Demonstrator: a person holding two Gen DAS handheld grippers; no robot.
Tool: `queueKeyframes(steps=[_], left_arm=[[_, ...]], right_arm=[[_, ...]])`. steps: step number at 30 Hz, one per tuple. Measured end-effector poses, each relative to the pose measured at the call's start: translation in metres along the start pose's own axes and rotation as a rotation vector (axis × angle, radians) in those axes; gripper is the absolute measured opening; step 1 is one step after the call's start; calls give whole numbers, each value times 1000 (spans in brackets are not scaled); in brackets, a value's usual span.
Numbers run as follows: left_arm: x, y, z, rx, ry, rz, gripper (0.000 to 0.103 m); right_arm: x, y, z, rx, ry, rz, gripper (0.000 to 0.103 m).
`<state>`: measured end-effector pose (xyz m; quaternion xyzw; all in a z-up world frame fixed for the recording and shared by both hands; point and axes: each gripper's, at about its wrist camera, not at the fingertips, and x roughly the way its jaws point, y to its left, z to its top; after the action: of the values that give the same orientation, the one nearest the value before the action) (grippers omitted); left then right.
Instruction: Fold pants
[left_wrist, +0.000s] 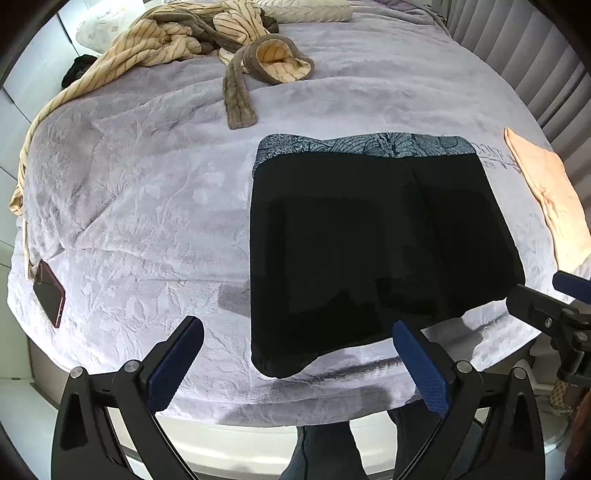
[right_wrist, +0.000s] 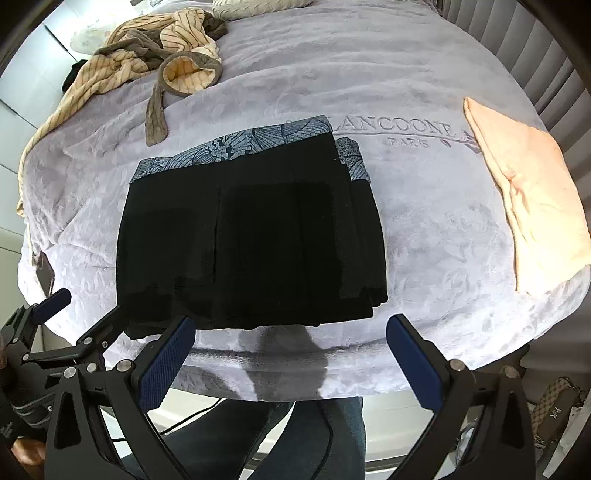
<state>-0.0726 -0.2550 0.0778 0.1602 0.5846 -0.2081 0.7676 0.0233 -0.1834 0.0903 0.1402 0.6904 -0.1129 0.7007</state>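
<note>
The black pants (left_wrist: 369, 243) lie folded into a compact rectangle on the lilac bedspread (left_wrist: 140, 206), with a blue-grey patterned waistband along the far edge. They also show in the right wrist view (right_wrist: 251, 243). My left gripper (left_wrist: 299, 343) is open and empty, hovering over the pants' near left corner at the bed's front edge. My right gripper (right_wrist: 290, 343) is open and empty, just in front of the pants' near edge. The right gripper also shows at the right of the left wrist view (left_wrist: 546, 295); the left one shows at the left of the right wrist view (right_wrist: 88, 314).
A folded peach garment (right_wrist: 532, 206) lies on the right of the bed. A crumpled striped beige and brown robe (left_wrist: 192, 40) is heaped at the far left. A phone (left_wrist: 50, 293) lies at the bed's left edge. The person's legs (right_wrist: 280, 435) stand below the front edge.
</note>
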Motion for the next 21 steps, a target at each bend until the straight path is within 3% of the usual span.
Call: queueKeyframes(steps=[21], left_arm=[[7, 3, 7, -2, 7, 26, 103]], right_arm=[[7, 10, 13, -36, 12, -25, 103]])
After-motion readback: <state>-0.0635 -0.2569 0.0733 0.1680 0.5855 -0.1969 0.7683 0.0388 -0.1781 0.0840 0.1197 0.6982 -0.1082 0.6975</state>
